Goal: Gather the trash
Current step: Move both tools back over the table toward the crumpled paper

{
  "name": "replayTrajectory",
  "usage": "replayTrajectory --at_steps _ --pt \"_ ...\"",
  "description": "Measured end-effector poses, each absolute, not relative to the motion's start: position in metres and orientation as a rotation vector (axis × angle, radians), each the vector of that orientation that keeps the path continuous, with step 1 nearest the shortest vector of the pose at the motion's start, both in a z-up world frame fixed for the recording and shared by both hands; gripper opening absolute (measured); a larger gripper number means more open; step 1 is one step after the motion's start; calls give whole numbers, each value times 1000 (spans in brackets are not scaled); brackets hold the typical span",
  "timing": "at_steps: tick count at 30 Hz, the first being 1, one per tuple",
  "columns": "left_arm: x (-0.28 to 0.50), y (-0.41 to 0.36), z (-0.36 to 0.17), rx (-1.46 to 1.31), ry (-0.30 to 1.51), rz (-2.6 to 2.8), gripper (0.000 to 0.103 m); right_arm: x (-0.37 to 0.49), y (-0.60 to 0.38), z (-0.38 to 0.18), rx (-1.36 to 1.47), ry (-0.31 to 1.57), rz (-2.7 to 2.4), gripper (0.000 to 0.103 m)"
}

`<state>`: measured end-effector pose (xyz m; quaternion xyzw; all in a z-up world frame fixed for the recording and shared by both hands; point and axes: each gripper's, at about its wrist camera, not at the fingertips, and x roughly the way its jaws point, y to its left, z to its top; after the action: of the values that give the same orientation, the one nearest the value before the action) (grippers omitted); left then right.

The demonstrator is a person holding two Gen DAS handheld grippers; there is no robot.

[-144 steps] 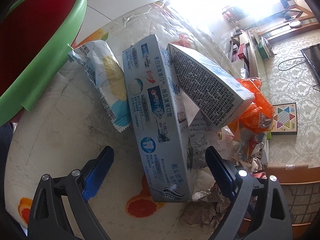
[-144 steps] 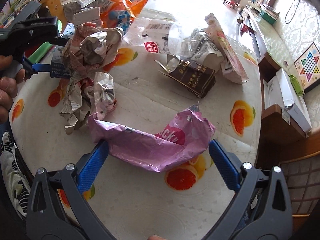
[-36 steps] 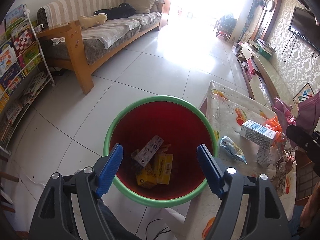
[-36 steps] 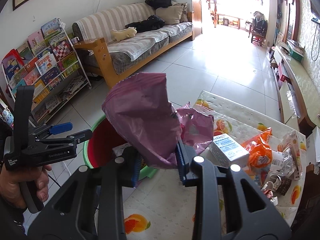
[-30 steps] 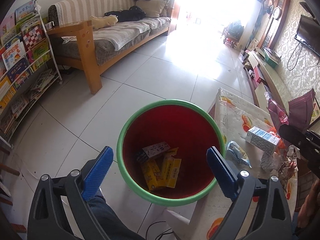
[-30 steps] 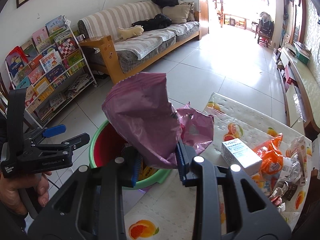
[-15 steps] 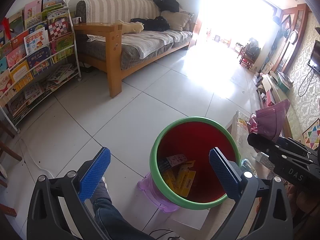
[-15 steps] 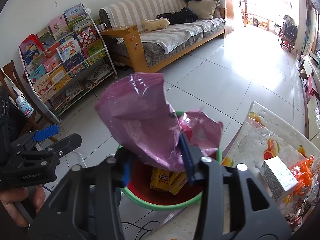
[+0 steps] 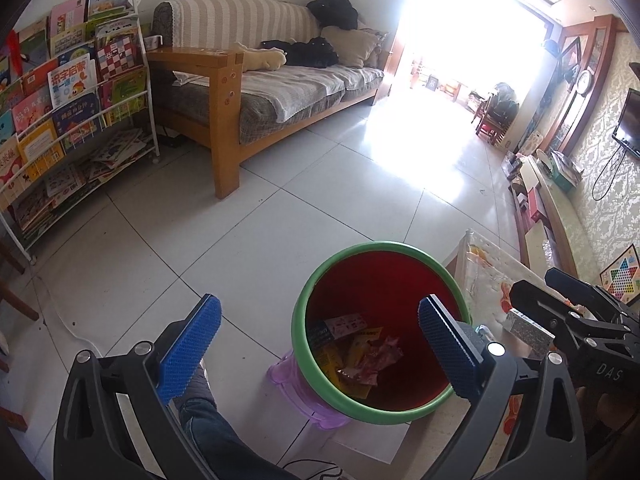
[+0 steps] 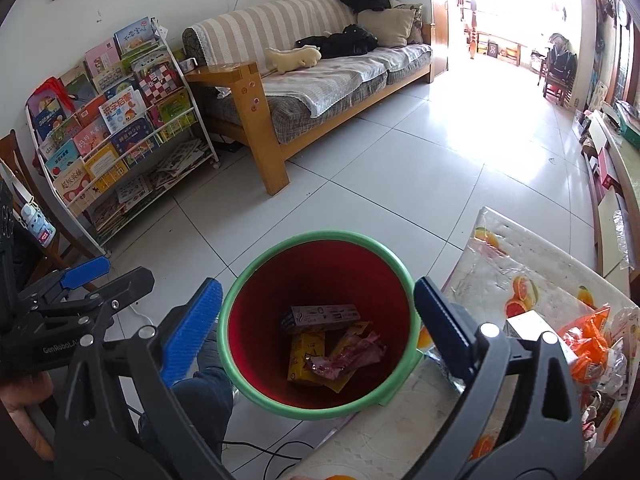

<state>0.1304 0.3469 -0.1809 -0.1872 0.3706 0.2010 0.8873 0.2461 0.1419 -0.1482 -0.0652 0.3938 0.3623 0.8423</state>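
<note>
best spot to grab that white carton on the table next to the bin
Grip the white carton across its two long side faces, coming down from above. It lies flat on the table with its top face exposed; orange wrappers crowd its far side, so a level approach from there looks blocked. The right gripper, open, is nearest.

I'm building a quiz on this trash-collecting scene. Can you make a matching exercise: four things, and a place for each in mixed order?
Things:
1. pink wrapper
2. orange bag
3. plush toy
4. picture books

Places:
A. on the sofa
B. inside the red bin
C. in the white wire rack
D. on the fruit-print table

Pairs: 1-B, 2-D, 3-A, 4-C
</note>
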Motion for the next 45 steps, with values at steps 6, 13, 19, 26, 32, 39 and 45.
replayTrajectory --at_steps 6,13,19,26,32,39,45 --pt "137 322 -170 -374 776 375 95 244 102 -136 -119 805 712 98" --pt "144 268 -155 -327 783 276 95 235 19 -133 -98 800 581 98" --pt "155 211 -154 -313 813 167 95 225 -66 -139 -50 815 438 98" --pt "173 149 -180 -292 894 70 95 210 -153 -148 2 818 295 98" --pt "195 119 -212 -313 966 61 95 204 -207 -174 46 873 216 98" --pt "224 113 -248 -378 1043 104 95 210 -224 -209 83 960 221 98" --pt "252 111 -277 -415 1102 126 95 222 -208 -233 86 1015 271 98"
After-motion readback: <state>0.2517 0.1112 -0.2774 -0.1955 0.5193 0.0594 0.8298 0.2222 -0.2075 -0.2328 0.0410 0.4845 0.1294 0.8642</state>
